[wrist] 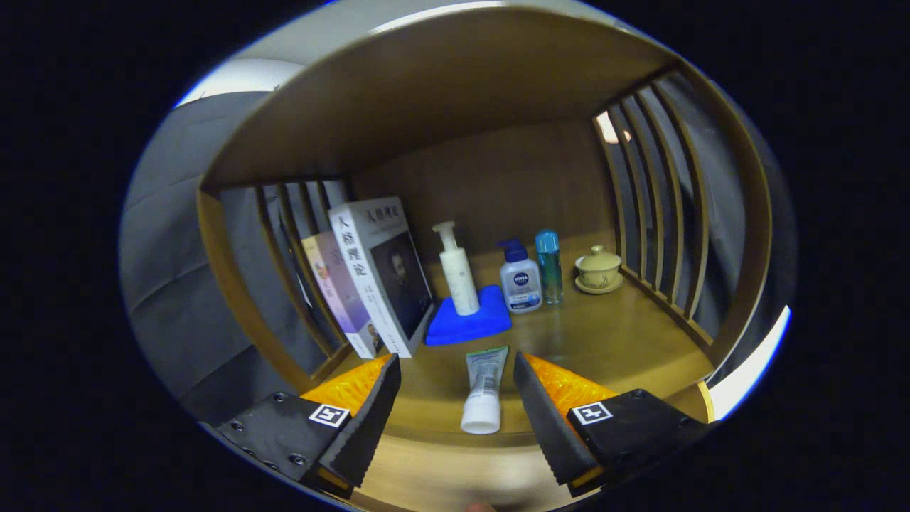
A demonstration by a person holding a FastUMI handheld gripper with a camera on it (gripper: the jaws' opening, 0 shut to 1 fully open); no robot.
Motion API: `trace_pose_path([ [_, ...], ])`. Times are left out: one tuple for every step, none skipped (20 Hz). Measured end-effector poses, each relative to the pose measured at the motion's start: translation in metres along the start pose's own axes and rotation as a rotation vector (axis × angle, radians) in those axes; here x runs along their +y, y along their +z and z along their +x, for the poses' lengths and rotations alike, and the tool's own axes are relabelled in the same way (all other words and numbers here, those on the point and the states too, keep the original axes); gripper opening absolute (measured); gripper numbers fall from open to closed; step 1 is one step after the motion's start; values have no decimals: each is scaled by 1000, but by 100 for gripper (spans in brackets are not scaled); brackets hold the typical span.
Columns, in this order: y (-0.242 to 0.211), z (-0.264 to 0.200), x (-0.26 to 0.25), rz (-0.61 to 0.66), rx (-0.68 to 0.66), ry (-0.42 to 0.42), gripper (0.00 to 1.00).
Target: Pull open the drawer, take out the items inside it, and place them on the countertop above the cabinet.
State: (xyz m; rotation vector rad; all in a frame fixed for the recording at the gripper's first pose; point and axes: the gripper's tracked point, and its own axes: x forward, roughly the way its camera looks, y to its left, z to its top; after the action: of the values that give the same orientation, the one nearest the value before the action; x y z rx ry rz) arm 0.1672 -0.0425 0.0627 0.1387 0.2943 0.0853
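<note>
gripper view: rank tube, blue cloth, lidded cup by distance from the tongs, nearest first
1. Tube: lying on the countertop between the open tongs, touching neither finger.
2. Blue cloth: just ahead of the fingers, under the white pump bottle.
3. Lidded cup: farthest, back on the right by the slatted side.

Two books (377, 274) lean against the slatted side. A white pump bottle (457, 270) stands on a blue cloth (466, 323). Beside it a squat pump bottle (520, 281), then a blue bottle (548, 263), then a lidded cup (598, 267) on its saucer (598, 287).
</note>
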Motion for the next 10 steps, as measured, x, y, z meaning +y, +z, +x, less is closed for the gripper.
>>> trace_pose_path([
  [-3, -12, 3, -18, -21, 3, 98],
  [-6, -23, 4, -40, -39, 1, 98],
  [-12, -34, 4, -62, -55, -6, 98],
  [-16, -45, 4, -85, -71, -14, 98],
  [-20, -55, 3, -102, -89, -24, 98],
  [-23, -62, 3, -118, -115, -30, 98],
  [-24, -70, -1, -129, -147, -54, 98],
  [-27, -79, -3, -135, -173, -70, 98],
  [-32, -86, 0, -136, -192, -74, 98],
  [-37, -93, 2, -137, -205, -77, 98],
])
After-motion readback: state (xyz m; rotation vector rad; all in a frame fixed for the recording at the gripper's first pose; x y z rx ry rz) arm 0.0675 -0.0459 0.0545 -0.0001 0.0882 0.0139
